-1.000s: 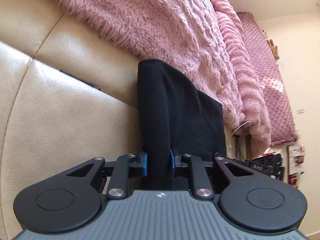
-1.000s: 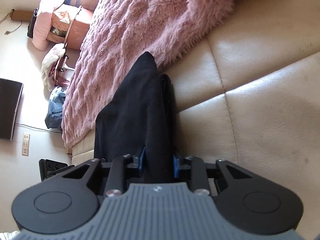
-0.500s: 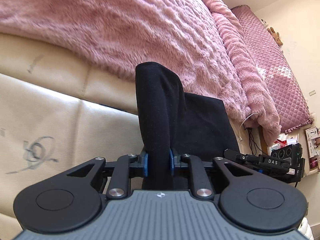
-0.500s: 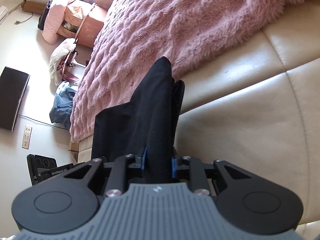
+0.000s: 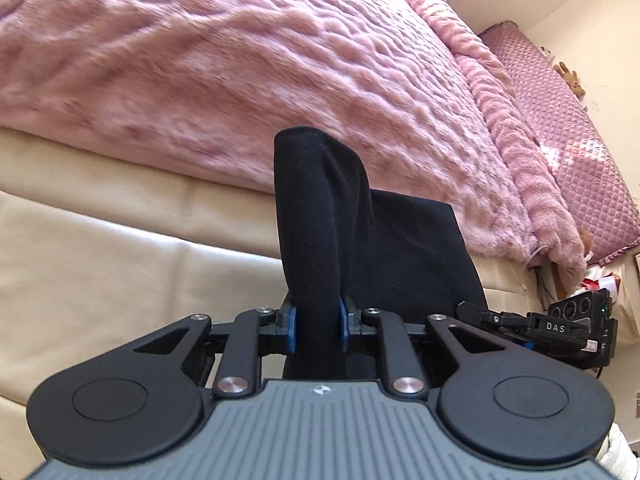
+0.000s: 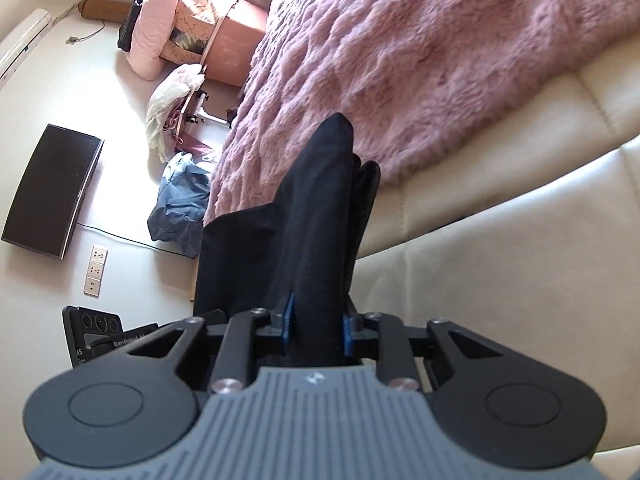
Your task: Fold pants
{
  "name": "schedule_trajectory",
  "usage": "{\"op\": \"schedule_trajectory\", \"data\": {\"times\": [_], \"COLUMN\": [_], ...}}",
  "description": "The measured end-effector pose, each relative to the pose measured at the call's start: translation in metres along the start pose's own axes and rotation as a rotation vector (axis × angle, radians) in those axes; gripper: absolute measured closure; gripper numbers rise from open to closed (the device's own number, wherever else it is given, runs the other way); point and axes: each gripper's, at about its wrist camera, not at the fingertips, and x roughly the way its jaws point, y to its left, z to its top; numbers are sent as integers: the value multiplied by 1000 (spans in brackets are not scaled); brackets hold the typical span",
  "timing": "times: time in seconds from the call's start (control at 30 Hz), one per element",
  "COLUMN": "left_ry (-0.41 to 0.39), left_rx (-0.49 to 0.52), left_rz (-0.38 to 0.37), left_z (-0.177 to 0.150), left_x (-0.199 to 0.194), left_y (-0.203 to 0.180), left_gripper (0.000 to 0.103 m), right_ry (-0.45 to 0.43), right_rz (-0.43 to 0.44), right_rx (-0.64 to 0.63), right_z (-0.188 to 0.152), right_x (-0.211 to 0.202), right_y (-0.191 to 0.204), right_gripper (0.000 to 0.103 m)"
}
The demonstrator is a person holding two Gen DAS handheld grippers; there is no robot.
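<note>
The black pants hang bunched and lifted off the cream leather surface, stretched between both grippers. My left gripper is shut on one bunched edge, its blue pads pressing the fabric. In the right wrist view the same black pants rise from my right gripper, which is shut on the other edge. The right gripper also shows at the right of the left wrist view, and the left gripper at the lower left of the right wrist view. The rest of the cloth hangs between them.
A fluffy pink blanket covers the bed beyond the cream leather footboard. A quilted pink headboard lies far right. On the floor are a dark monitor, a blue bag, a pink chair and wall sockets.
Both grippers have risen and swung across the leather toward the pink blanket, carrying the pants. The other gripper has come into view in each wrist view. The grips are unchanged.
</note>
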Motion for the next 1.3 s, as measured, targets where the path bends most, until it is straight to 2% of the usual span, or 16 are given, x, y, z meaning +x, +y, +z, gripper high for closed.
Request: {"op": "schedule_trajectory", "data": {"times": [0.3, 0.57, 0.63, 0.67, 0.7, 0.77, 0.9, 0.97, 1.07, 1.13, 1.23, 1.3], "left_ry": [20, 48, 52, 51, 48, 43, 33, 20, -23, -72, -109, -106], "left_rx": [-6, -52, -65, -75, -76, -47, 16, 20, 40, 57, 105, 162], "left_rz": [59, 65, 69, 78, 78, 78, 172, 202, 265, 260, 225, 236], "left_z": [26, 21, 18, 18, 17, 16, 14, 12, 6, -1, -14, -27], "left_x": [-19, 8, 14, 15, 16, 13, -2, -12, -29, -40, -47, -43], "left_y": [93, 155, 167, 172, 175, 175, 174, 173, 161, 148, 124, 109], "left_gripper": [82, 82, 76, 66, 62, 60, 47, 49, 58, 58, 59, 62], "right_ry": [46, 92, 98, 103, 106, 109, 93, 81, 36, -4, -34, -24], "right_rz": [-2, -84, -109, -115, -115, -135, -179, -211, -269, -312, -311, -317], "right_rx": [29, -21, -40, -38, -37, -72, -169, -218, -314, -422, -601, -734], "right_z": [-28, -34, -34, -33, -33, -33, -32, -30, -30, -34, -51, -69], "right_x": [115, 170, 175, 177, 179, 182, 174, 161, 146, 137, 125, 128], "right_y": [39, 38, 34, 30, 28, 28, 32, 34, 48, 66, 89, 104], "right_gripper": [85, 85, 85, 84, 84, 80, 73, 73, 76, 78, 79, 86]}}
